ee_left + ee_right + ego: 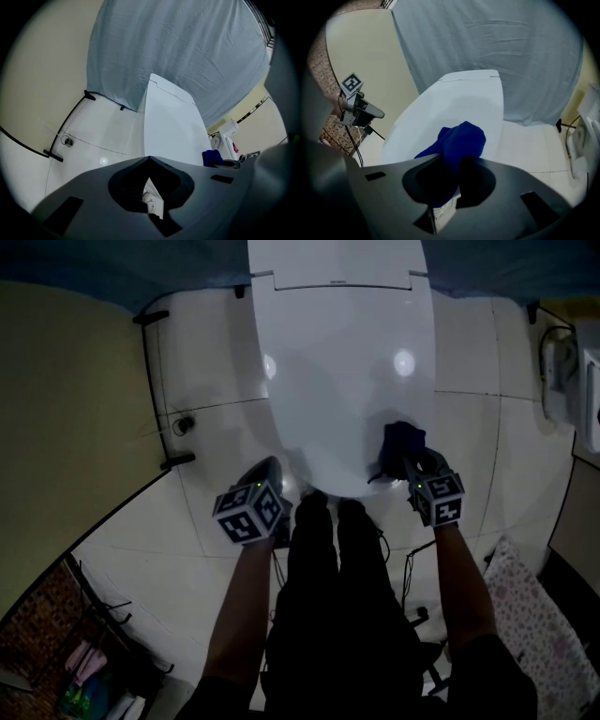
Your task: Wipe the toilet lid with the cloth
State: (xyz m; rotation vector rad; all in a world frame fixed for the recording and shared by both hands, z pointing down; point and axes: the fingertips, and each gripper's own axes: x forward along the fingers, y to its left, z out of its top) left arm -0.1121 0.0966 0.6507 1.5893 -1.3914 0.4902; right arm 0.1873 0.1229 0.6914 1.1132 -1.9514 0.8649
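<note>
The white toilet lid point(342, 362) is down, and it fills the upper middle of the head view. My right gripper point(411, 463) is shut on a dark blue cloth point(402, 441), which rests bunched on the lid's front right part. In the right gripper view the cloth point(461, 140) bulges out of the jaws of the right gripper point(451, 161) over the lid point(459, 103). My left gripper point(266, 471) hovers by the lid's front left edge. Its jaws are shut with nothing in them point(149, 158). The left gripper view catches the cloth point(212, 157) far right.
A grey-blue curtain point(487, 42) hangs behind the toilet. On the white tiled floor there are a drain point(183, 425) and black brackets point(176, 462) to the left. White fittings point(562, 371) stand at right and a floral mat point(530, 615) lies at lower right. The person's dark legs point(337, 596) stand at the front.
</note>
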